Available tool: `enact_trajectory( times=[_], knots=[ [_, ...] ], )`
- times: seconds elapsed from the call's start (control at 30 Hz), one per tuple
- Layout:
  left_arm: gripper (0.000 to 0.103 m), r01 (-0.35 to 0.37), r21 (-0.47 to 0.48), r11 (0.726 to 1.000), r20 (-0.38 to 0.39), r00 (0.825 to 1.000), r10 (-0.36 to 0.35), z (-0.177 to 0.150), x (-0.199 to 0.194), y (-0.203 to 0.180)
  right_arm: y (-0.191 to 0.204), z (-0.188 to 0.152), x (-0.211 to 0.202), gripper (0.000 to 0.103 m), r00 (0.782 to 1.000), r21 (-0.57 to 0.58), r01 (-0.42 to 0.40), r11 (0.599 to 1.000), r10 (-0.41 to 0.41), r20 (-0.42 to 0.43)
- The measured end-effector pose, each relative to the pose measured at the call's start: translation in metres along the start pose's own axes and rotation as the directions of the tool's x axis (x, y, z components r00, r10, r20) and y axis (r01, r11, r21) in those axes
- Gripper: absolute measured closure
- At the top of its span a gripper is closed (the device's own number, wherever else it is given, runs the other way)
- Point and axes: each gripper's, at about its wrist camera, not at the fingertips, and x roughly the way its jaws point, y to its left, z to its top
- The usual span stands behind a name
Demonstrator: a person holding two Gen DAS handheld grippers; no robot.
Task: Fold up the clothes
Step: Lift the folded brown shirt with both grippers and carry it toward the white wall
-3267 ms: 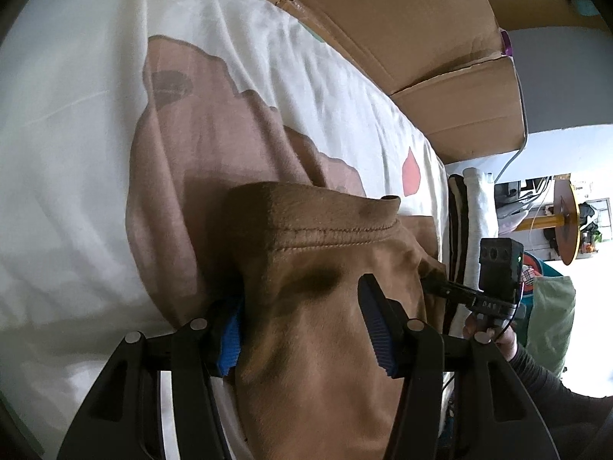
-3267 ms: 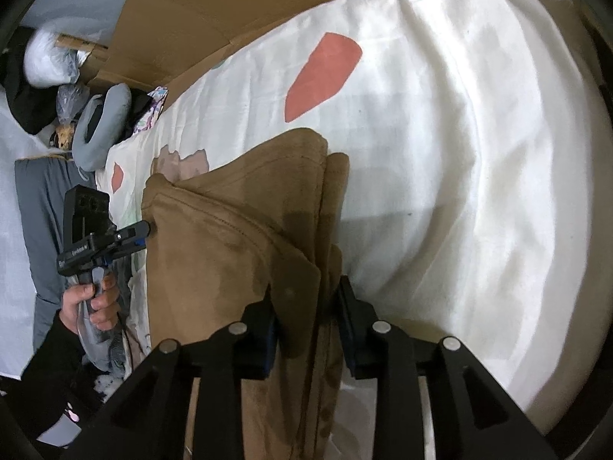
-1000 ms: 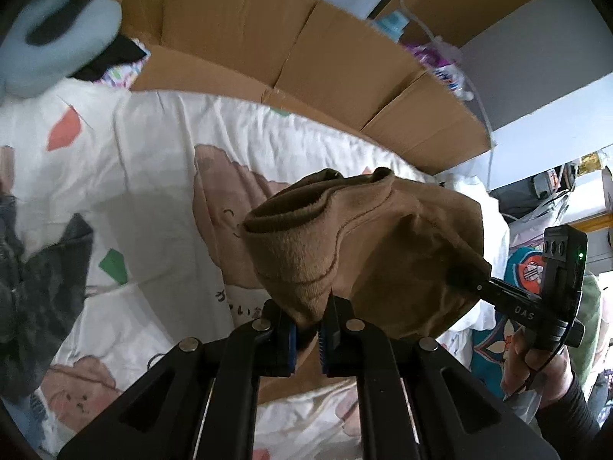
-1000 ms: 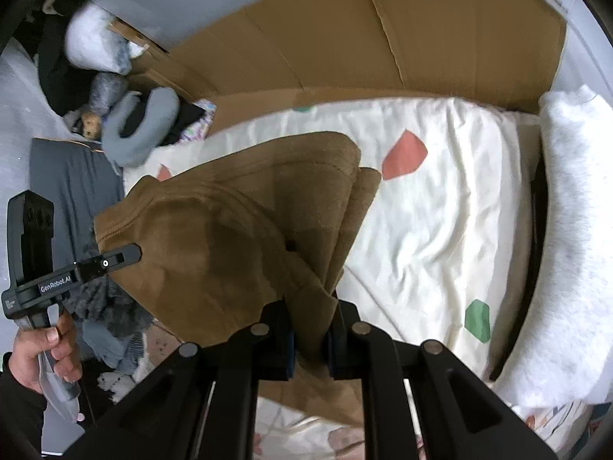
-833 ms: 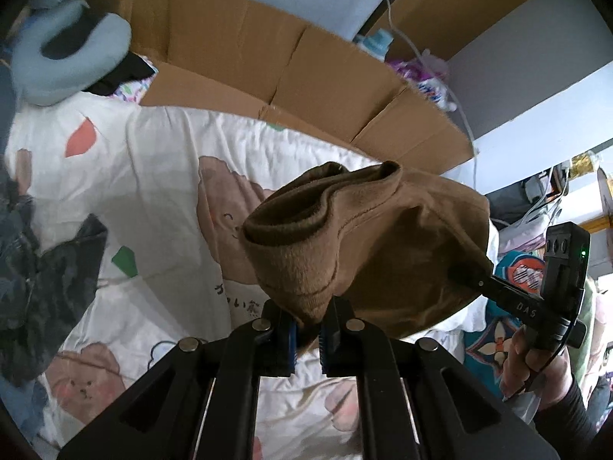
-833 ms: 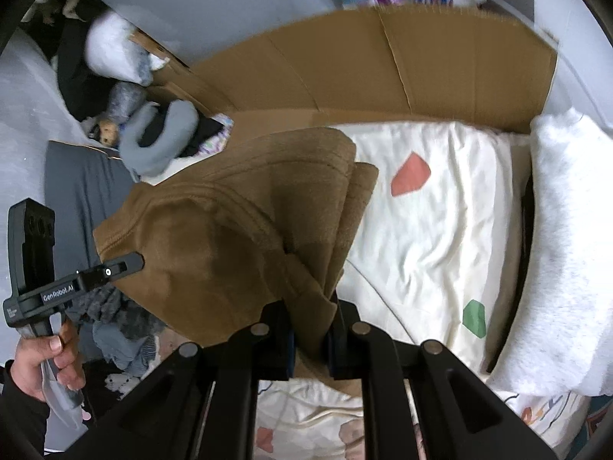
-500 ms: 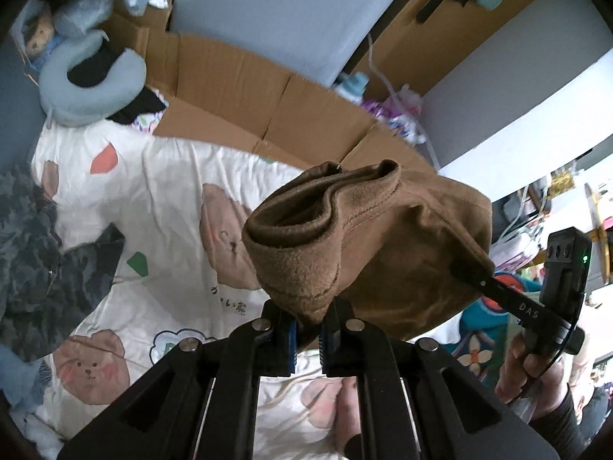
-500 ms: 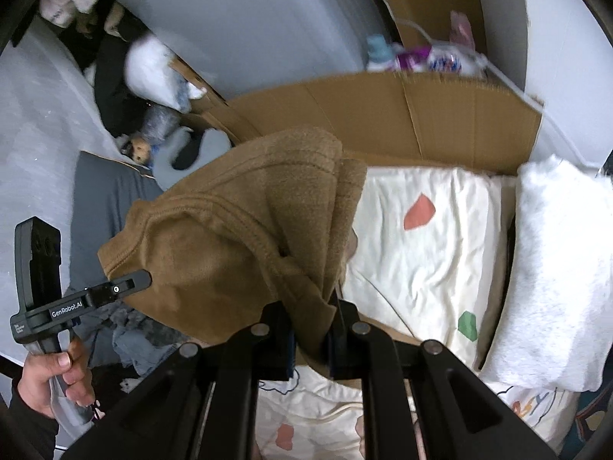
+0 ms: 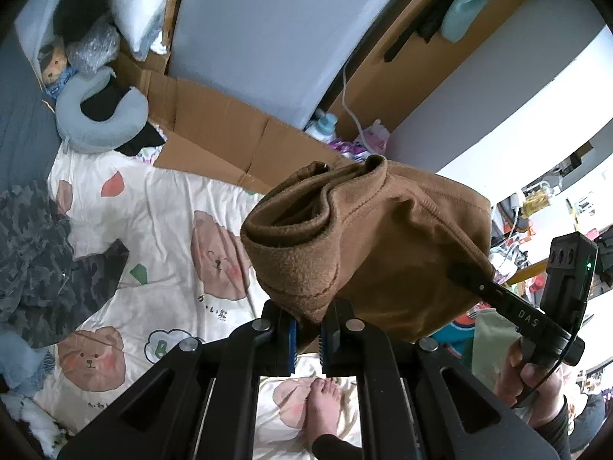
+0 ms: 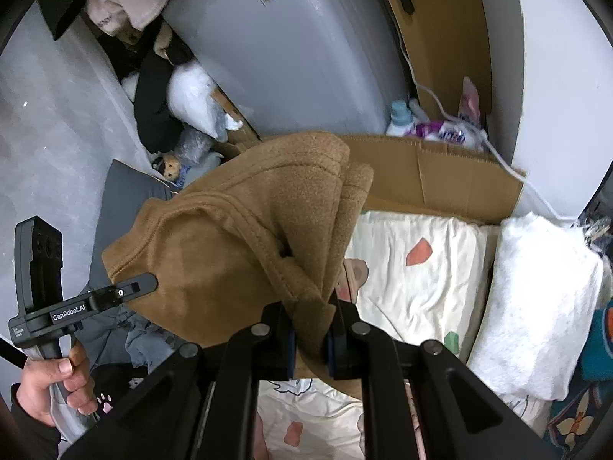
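Bear-print bedsheet (image 9: pixel 161 237) spread wide. Cardboard panels (image 9: pixel 214 134) along sheet's far edge; blue neck pillow (image 9: pixel 95 115) at far-left corner; camouflage garment (image 9: pixel 34 253) on left side; white fleece (image 10: pixel 536 306) beside right edge.

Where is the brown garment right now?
The brown garment hangs in the air above the bear-print bedsheet, pinched between the left claw and the right claw, in front of the cardboard sheets.

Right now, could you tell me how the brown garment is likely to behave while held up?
The brown garment is probably floppy: it sags between the left hand-held gripper and right hand-held gripper. Its fleecy surface likely grips well, and its thick folds suggest moderate weight.
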Motion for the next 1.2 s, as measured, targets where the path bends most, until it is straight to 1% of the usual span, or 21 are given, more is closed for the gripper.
enact_trajectory(
  times=[0.17,0.3,0.5,0.6,0.73,0.97,1.1,1.2],
  knots=[
    [0.096,0.011,0.007,1.0,0.027,1.0,-0.011,0.0,-0.02,-0.017,0.009,0.003,-0.034,0.093,0.999,-0.029,0.002,1.0,-0.001,0.032],
    [0.096,0.025,0.02,0.999,0.038,0.999,-0.026,-0.004,-0.032,-0.031,0.011,0.002,-0.054,0.093,0.999,-0.052,0.012,0.999,-0.009,0.049],
    [0.096,0.046,0.033,0.998,0.053,0.997,-0.048,-0.012,-0.039,-0.049,0.002,-0.005,-0.078,0.093,0.998,-0.049,0.016,0.999,-0.013,0.069],
    [0.096,0.067,0.055,0.996,0.049,0.996,-0.069,-0.019,-0.037,-0.061,-0.007,-0.012,-0.091,0.093,0.997,-0.04,0.016,0.999,-0.012,0.08],
    [0.096,0.077,0.09,0.993,0.034,0.996,-0.08,-0.028,-0.027,-0.078,-0.02,-0.023,-0.107,0.093,0.995,-0.036,0.028,0.999,-0.025,0.095],
    [0.096,0.074,0.123,0.99,-0.008,0.997,-0.074,-0.045,0.004,-0.108,-0.043,-0.046,-0.123,0.093,0.992,-0.026,0.068,0.997,-0.065,0.11],
    [0.096,0.079,0.151,0.985,-0.025,0.997,-0.076,-0.054,0.021,-0.126,-0.064,-0.058,-0.122,0.093,0.991,0.002,0.08,0.997,-0.08,0.107],
    [0.096,0.089,0.196,0.977,-0.033,0.996,-0.084,-0.062,0.036,-0.143,-0.08,-0.067,-0.121,0.093,0.99,0.023,0.089,0.996,-0.091,0.103]
  ],
)
